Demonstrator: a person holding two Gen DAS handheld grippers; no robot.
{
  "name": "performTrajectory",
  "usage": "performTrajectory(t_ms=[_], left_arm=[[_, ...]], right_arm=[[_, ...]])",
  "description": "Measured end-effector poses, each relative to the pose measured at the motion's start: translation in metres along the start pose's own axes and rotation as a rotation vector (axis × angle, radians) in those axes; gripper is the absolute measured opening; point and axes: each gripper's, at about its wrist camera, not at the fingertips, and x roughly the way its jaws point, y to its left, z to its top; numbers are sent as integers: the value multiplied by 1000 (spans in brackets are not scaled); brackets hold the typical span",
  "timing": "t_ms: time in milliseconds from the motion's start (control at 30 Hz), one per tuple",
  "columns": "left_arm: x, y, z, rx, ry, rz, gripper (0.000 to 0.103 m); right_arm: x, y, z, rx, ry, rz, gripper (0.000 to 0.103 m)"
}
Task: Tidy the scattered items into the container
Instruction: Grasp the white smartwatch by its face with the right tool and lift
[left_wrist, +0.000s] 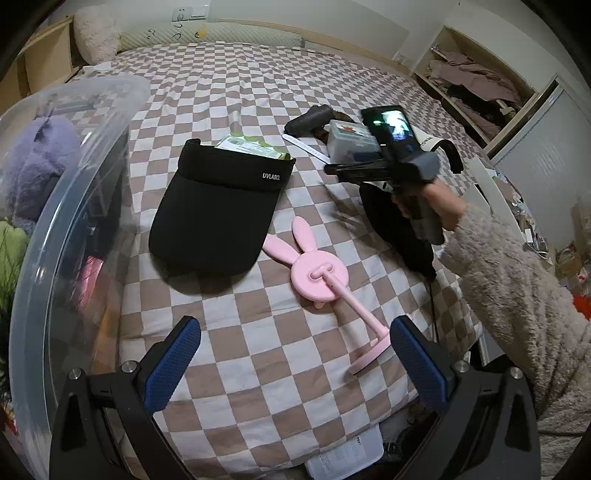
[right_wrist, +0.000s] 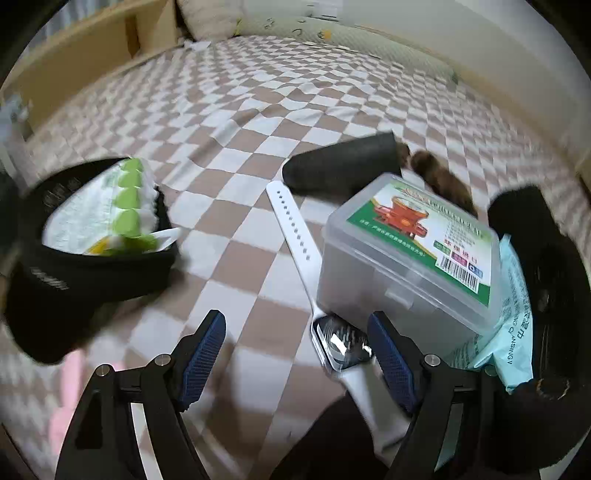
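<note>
Scattered things lie across the checked bedspread, and the clear plastic bin for them stands at nine o'clock in the left wrist view, with a purple plush toy already inside. At the centre of that view a black visor cap lies flat, a green and white packet at its twelve o'clock edge. A pink bunny stand lies at five o'clock from the cap. The left gripper hangs over the bedspread, fingers spread and holding nothing; the stand's foot lies between them, untouched.

The right gripper, held by a hand in a fuzzy sleeve, has its fingers apart with nothing pinched. A white watch lies just inside its right finger, strap running toward eleven o'clock. A clear lidded box sits at one o'clock, a dark tube beyond it.
</note>
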Motion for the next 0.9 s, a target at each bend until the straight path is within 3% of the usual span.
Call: performTrajectory(t_ms=[200, 300, 367, 467, 500, 533, 567, 667, 767, 900], left_arm=[[7, 5, 4, -7, 21, 3, 103], [7, 8, 4, -13, 22, 6, 103], [5, 9, 3, -18, 17, 4, 103], [1, 8, 3, -16, 8, 1, 103], [0, 7, 2, -14, 4, 1, 103], [-1, 6, 2, -12, 2, 0, 103], [-2, 5, 1, -9, 0, -1, 103], [-6, 2, -1, 3, -11, -2, 103], [-6, 1, -2, 8, -15, 6, 103], [-7, -1, -1, 3, -22, 5, 103]], right_arm=[[16, 8, 8, -85, -8, -47, 80], [30, 13, -2, -133, 71, -48, 80], [30, 9, -7, -103, 71, -14, 80], [24, -2, -8, 4, 90, 104, 82], [21, -4, -11, 54, 98, 213, 81], [27, -4, -18, 121, 163, 354, 81], [27, 0, -24, 132, 167, 364, 81], [12, 17, -35, 16, 127, 264, 80], [-6, 1, -33, 139, 41, 236, 80], [-5, -9, -26, 167, 13, 99, 80]])
